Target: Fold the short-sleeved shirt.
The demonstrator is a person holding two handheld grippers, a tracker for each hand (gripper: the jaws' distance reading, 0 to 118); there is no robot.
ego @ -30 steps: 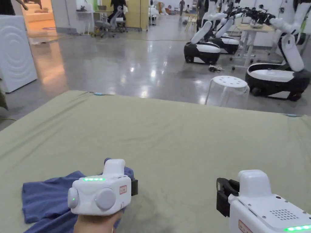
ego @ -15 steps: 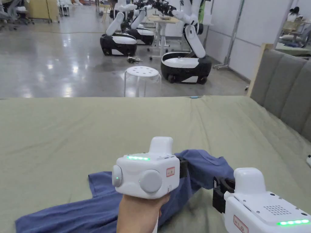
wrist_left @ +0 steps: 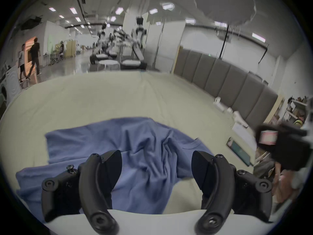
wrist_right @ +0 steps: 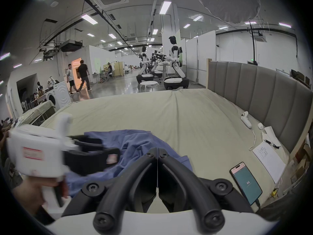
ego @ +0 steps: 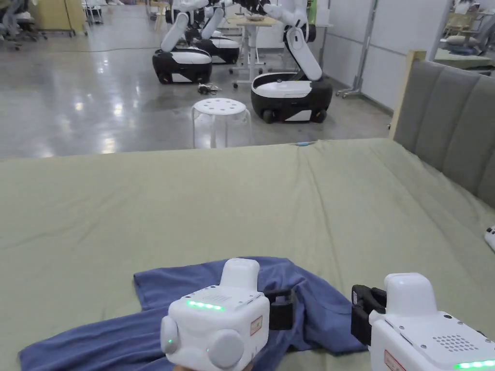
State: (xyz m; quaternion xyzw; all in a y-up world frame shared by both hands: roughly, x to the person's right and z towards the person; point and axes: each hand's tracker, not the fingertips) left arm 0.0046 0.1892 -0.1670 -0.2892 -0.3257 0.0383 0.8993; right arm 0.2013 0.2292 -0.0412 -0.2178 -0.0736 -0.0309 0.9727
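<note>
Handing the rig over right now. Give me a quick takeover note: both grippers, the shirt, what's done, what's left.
Left gripper: jaws open, over the blue shirt, holding nothing.
Right gripper: jaws shut and empty, at the shirt's right edge.
Shirt: crumpled on the green sheet, near the front edge.
Done: no fold visible.
Left: spread it flat, then fold.

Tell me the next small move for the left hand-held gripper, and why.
Probably lower the left hand-held gripper and close it on the shirt. Its jaws stand open with nothing between them, above the bunched blue cloth, and the shirt lies crumpled on the bed, not spread flat. The right hand-held gripper is shut and empty beside the shirt's edge.
</note>
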